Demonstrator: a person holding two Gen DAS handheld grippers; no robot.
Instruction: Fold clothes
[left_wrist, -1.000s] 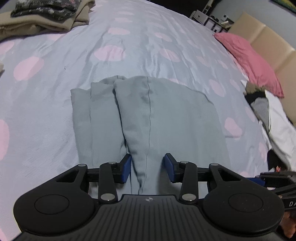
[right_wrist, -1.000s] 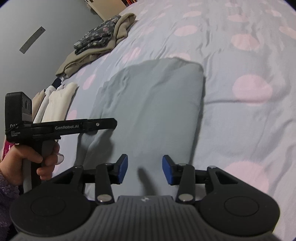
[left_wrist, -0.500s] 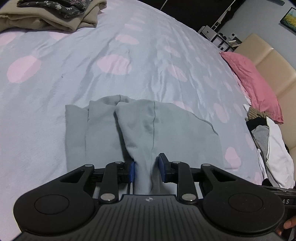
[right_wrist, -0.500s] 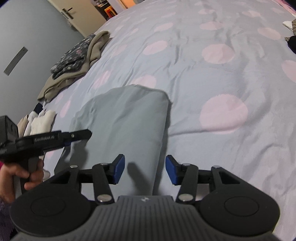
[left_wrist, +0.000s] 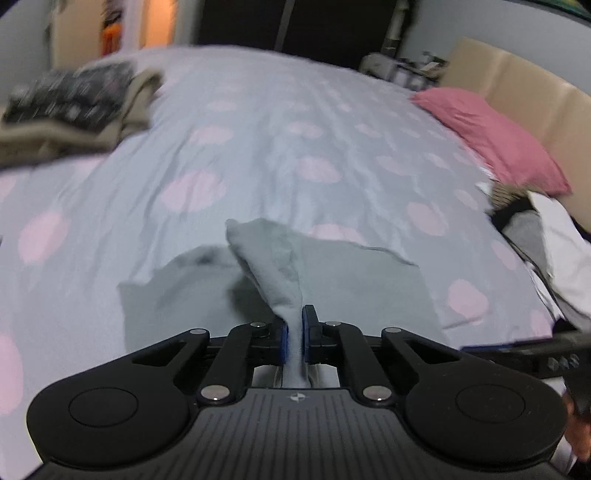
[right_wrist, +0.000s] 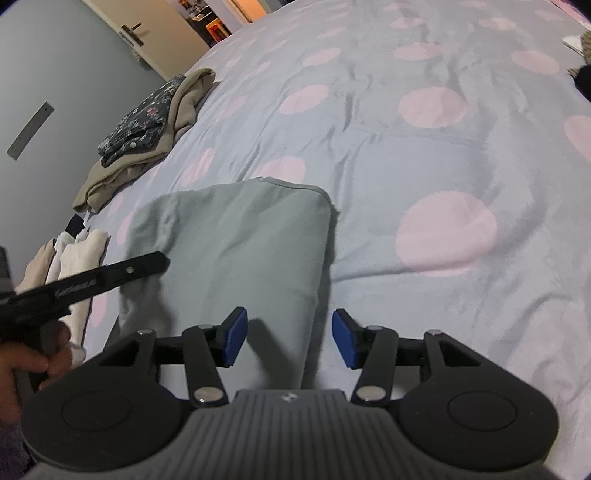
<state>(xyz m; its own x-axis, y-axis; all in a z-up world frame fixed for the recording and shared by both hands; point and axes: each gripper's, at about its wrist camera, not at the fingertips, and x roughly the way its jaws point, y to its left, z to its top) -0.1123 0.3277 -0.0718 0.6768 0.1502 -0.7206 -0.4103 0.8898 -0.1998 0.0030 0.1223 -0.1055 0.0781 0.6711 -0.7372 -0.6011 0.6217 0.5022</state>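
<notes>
On the bed, seen from the left wrist camera, the grey garment (left_wrist: 332, 288) lies spread over the pink-dotted grey bedcover (left_wrist: 258, 147), and every other thing is placed here against that garment. The left gripper (left_wrist: 294, 334) has its blue-padded fingers (left_wrist: 282, 338) closed on a fold of the garment, which rises from the flat cloth in a narrowing ridge and runs down between them. Far beyond the garment and to its left sits a blurred pile of clothes (left_wrist: 74, 107), dark patterned cloth on beige. Beyond it to the right a pink pillow (left_wrist: 491, 140) rests against a beige headboard (left_wrist: 524, 88), and nearer on that side lies a heap of white, grey and dark clothes (left_wrist: 546, 243).

From the right wrist camera the grey garment (right_wrist: 240, 251) lies flat on the bedcover (right_wrist: 443, 129) with a rounded far corner. The right gripper (right_wrist: 289, 341) hangs above the garment's near right edge, its fingers (right_wrist: 343, 341) spread apart with nothing between them. At the garment's left edge a hand holds the left gripper, whose tips cannot be made out here. Beyond the garment to the left lies the pile of clothes (right_wrist: 147, 125), and just left of the garment are white folded clothes (right_wrist: 74, 266).
</notes>
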